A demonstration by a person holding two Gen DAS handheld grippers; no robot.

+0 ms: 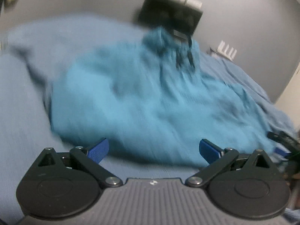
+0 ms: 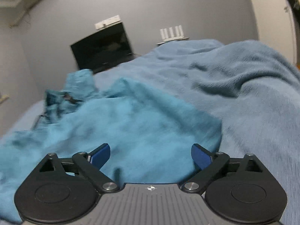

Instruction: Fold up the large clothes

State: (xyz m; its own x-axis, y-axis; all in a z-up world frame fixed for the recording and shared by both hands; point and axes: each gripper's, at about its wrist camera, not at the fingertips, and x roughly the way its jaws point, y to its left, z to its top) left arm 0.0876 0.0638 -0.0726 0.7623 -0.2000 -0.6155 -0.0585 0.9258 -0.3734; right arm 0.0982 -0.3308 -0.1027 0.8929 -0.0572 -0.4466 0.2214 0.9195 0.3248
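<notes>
Both views motion-blurred. Left tongs (image 1: 153,151): jaws wide, nothing between the blue pads (image 1: 98,151), hanging just above the near hem of the teal garment (image 1: 150,103). Right tongs (image 2: 151,156): jaws also spread wide, empty, pads clear of the fabric, sitting over the garment's (image 2: 131,127) near edge. No grip on either side.

Garment is a large teal fleece-like piece, lying crumpled and spread out on the bed, on top of a grey-blue blanket (image 2: 243,93). The blanket is bunched into a high ridge on the right of the right wrist view. Dark drawcords (image 1: 185,56) trail from the garment's far end; that end is rumpled upward.

Background: dark monitor (image 2: 103,50) against the grey wall (image 2: 168,3), white router with antennas (image 2: 171,32) beside it. Right tongs' edge is visible at the far right of the left wrist view (image 1: 286,144).
</notes>
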